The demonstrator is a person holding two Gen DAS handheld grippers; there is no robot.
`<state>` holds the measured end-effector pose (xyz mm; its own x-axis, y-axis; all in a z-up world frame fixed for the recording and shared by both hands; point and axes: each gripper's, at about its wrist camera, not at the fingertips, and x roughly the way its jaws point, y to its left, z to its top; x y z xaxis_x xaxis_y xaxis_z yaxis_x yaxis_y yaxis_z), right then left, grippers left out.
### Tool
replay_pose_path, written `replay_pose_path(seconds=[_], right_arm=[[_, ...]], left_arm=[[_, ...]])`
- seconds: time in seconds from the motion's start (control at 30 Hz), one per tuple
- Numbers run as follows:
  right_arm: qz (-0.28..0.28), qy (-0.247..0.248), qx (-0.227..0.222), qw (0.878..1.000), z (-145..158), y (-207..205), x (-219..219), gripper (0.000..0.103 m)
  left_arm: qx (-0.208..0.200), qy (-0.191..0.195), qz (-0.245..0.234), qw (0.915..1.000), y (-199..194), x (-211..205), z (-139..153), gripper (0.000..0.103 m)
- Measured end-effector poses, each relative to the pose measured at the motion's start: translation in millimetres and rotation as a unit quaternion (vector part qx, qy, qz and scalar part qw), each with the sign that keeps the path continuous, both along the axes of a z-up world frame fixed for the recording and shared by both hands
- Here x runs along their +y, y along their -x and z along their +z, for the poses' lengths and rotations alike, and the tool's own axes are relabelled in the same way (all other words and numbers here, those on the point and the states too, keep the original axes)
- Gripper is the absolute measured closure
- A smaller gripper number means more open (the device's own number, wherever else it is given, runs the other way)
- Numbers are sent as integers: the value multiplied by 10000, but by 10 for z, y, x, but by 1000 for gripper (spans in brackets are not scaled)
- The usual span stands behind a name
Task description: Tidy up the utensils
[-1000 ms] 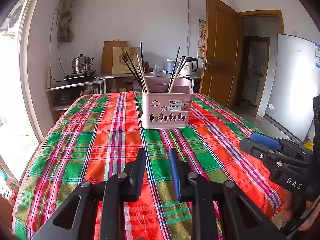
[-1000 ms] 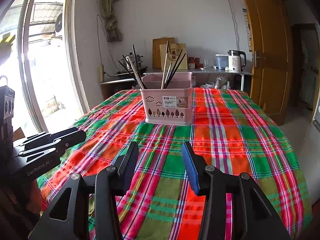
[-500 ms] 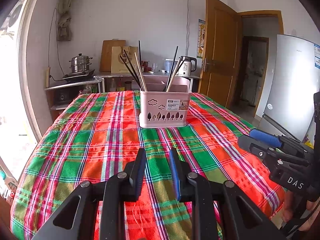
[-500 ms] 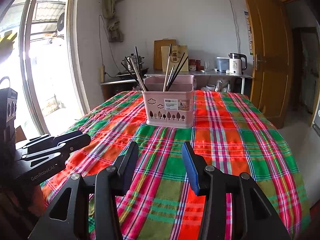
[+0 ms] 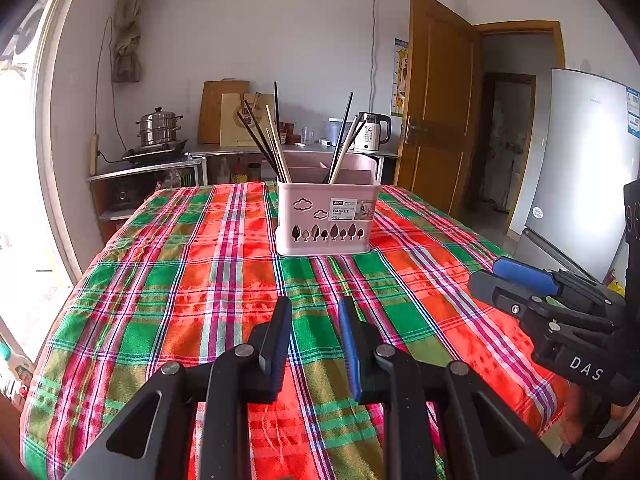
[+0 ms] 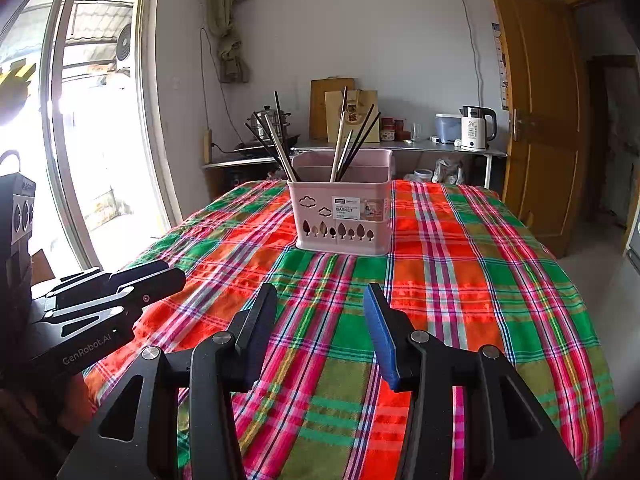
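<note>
On the plaid counter [image 5: 168, 296], the pink basket [image 5: 326, 220] stood well ahead of both tools, chopsticks [image 5: 272, 140] leaning in its compartments. Left tool [image 5: 314, 332] and right tool [image 6: 320, 320] hung parted and empty. A good reach would likely approach one stick near its top, closing squarely across it.

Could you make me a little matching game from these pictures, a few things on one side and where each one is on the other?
Things:
1. pink basket
2. chopsticks
3. electric kettle
4. steamer pot

Places:
A. on the stove by the window
B. on the plaid tablecloth
C. standing in the basket's compartments
D. on the counter near the wooden door

Pairs: 1-B, 2-C, 3-D, 4-A
</note>
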<state>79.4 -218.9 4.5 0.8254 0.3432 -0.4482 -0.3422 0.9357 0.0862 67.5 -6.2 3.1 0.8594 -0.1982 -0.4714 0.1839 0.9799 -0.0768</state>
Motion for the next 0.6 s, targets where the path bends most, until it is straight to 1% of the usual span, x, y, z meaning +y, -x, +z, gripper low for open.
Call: replay_pose_path(seconds=[0.6], right_arm=[[18,-3,18,10000,-14,-18,-2,57]], left_arm=[[-7,-7,-19,10000,0,-8,8,79]])
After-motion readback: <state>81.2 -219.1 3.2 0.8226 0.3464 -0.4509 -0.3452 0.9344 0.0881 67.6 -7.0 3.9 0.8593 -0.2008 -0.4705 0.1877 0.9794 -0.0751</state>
